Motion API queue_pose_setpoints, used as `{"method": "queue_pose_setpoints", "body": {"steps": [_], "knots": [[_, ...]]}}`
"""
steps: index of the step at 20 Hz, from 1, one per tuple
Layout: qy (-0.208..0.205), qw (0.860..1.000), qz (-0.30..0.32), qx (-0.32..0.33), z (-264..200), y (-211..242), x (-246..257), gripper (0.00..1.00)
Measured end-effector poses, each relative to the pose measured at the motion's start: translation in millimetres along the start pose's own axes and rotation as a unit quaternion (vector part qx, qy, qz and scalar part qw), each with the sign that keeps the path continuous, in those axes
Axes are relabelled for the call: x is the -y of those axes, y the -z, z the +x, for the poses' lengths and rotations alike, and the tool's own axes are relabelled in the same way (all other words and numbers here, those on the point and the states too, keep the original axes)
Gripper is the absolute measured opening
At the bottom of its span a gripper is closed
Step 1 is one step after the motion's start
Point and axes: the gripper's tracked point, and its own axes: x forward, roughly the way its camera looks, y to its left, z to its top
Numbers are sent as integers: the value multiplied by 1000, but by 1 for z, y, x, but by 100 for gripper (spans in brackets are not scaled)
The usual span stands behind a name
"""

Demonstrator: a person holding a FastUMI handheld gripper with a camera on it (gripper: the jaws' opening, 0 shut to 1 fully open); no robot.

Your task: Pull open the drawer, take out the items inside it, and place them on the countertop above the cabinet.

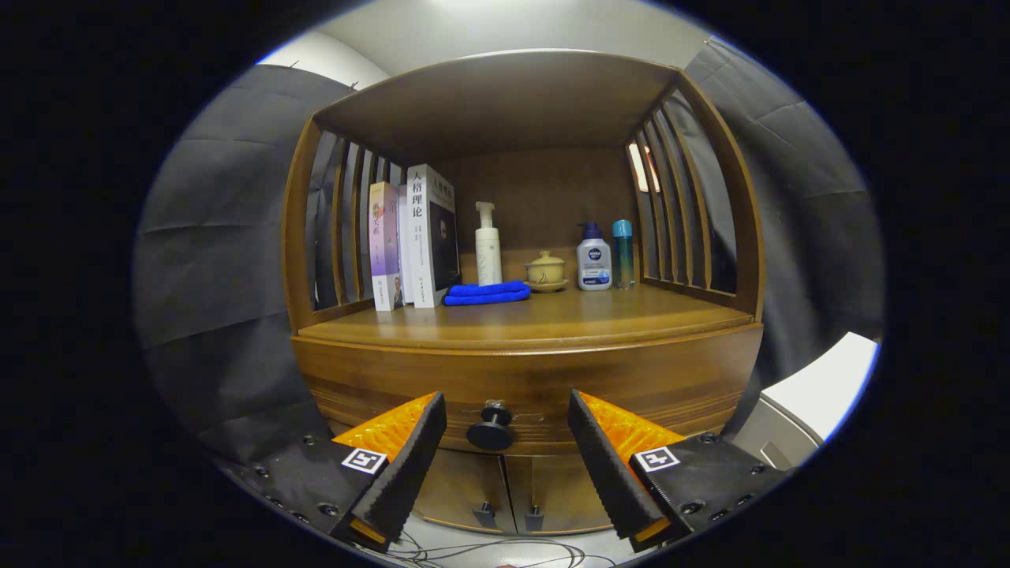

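Two fingers of the gripper (pixel 505 442) stand wide apart and hold nothing; the dark round knob (pixel 491 430) of the drawer (pixel 442 386) sits between them, apart from both. The drawer is shut, its front flush under the front edge of the surface (pixel 568 319). The step in hand is the approach to the knob, so the task is at its start. The next move calls for a short advance until the fingers flank the knob, then closure on it and a straight pull outward. The items inside are hidden. On the surface, books (pixel 414 237) stand at the left edge, a folded blue cloth (pixel 487 293) lies beside them, and bottles (pixel 593 260) stand near the back right corner.
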Motion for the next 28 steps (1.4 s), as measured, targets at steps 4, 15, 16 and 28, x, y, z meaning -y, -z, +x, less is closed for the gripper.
{"method": "queue_pose_setpoints", "body": {"steps": [4,15,16,28], "knots": [[-5,1000,-10,-19,19,19,-7,98],[15,999,-12,-31,50,37,-9,44],[18,999,-9,-26,48,37,-9,37],[17,999,-19,-20,16,43,-13,30]]}}
